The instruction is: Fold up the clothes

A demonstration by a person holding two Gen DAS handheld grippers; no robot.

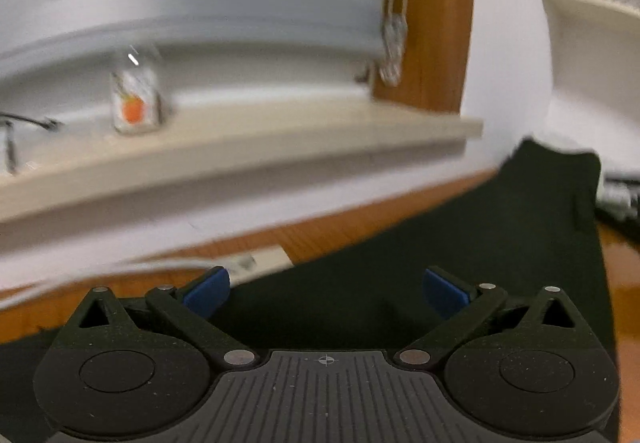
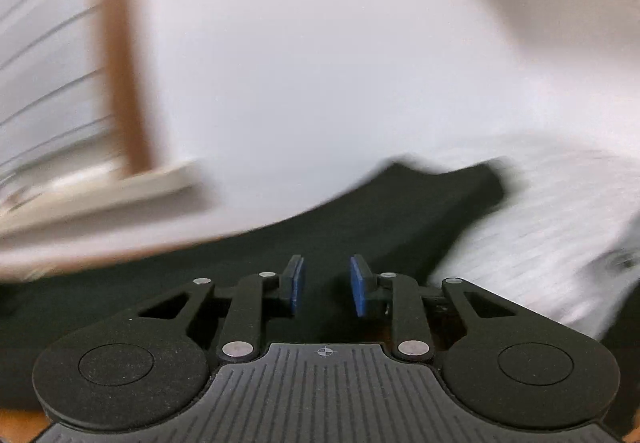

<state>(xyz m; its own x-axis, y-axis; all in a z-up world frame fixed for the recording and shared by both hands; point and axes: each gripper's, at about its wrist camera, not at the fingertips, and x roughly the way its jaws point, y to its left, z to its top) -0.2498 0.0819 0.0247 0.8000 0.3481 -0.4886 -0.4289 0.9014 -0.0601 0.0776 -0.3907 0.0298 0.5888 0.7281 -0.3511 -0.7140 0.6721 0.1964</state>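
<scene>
A black garment [image 1: 460,243] lies spread on a wooden table [image 1: 320,235] and runs off to the upper right. My left gripper [image 1: 326,293] hovers over its near part, wide open, with only cloth showing between the blue pads [image 1: 208,291]. In the right wrist view the same black garment [image 2: 360,227] fills the middle. My right gripper [image 2: 327,289] sits low over it, its jaws partly open with a narrow gap and nothing pinched between them. A white ribbed garment [image 2: 540,243] lies to the right, beside the black one.
A beige window ledge [image 1: 240,155] stands behind the table, with a small glass jar [image 1: 134,99] and a pair of glasses [image 1: 16,139] on it. A blind [image 1: 180,3] and a wooden frame [image 1: 436,23] are above. A paper strip [image 1: 260,261] lies on the table.
</scene>
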